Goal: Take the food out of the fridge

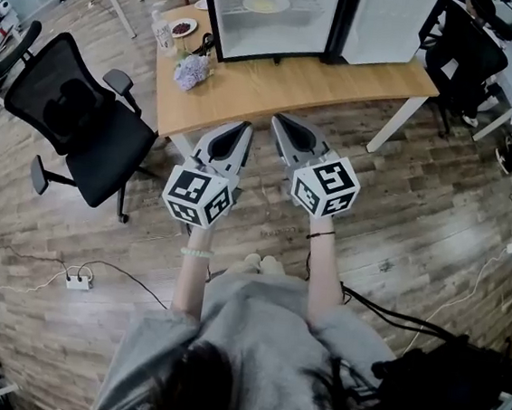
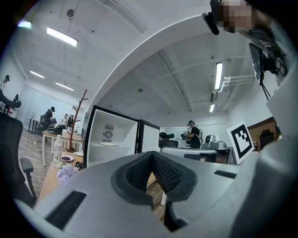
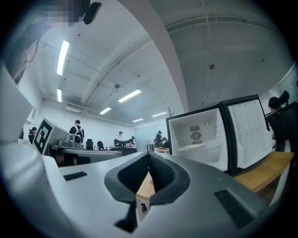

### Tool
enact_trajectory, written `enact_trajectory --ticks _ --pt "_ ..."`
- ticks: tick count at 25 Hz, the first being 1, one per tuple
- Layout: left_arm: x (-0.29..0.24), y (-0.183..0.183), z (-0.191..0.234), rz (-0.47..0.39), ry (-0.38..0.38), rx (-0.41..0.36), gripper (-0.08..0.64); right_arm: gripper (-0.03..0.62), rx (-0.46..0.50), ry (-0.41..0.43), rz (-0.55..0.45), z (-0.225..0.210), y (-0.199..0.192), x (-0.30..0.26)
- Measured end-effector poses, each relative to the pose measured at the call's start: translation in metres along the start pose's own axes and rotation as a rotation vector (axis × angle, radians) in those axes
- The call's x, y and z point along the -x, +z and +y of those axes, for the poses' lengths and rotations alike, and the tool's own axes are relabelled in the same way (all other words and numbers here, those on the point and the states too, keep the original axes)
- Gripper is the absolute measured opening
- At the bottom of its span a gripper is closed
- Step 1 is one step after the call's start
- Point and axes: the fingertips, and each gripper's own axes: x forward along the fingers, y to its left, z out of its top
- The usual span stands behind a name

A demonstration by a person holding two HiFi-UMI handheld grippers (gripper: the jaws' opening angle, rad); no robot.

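A small fridge [image 1: 212, 22] stands on the wooden table [image 1: 341, 83] with its door [image 1: 384, 22] swung open to the right. On its shelf lies a white plate of pale food [image 1: 265, 3]; the plate of food [image 2: 108, 143] shows faintly in the left gripper view. My left gripper [image 1: 244, 127] and right gripper [image 1: 278, 120] are held side by side in front of the table's near edge, pointing level at the fridge. Both are well short of it. Each is shut with nothing between the jaws: the left gripper [image 2: 152, 153], the right gripper [image 3: 149, 154].
On the table's left end stand a bottle [image 1: 163, 31], a small plate of dark food [image 1: 182, 28] and a bunch of purple flowers [image 1: 192, 72]. A black office chair [image 1: 83, 122] is at the left, another chair [image 1: 468, 49] at the far right. A power strip [image 1: 77, 281] lies on the floor.
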Motion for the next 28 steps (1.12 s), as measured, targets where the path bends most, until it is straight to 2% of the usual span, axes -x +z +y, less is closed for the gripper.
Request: enact_trajectory --ticks 5,10,18,28 --pt "0.002 -0.005 0.005 0.006 0.043 0.011 0.008 0.009 -0.026 0.021 0.007 -0.003 -0.005 -0.004" --pt "-0.007 -0.006 0.007 0.015 0.050 0.006 0.008 0.009 -0.037 0.027 0.003 -0.013 -0.005 -0.008" --pt "-0.026 -0.002 0.022 0.015 0.040 -0.007 0.008 0.009 -0.032 0.032 -0.003 -0.024 -0.004 -0.028" --pt "-0.065 0.001 0.052 0.001 -0.004 -0.014 0.008 0.009 -0.011 -0.003 0.001 -0.060 -0.002 -0.060"
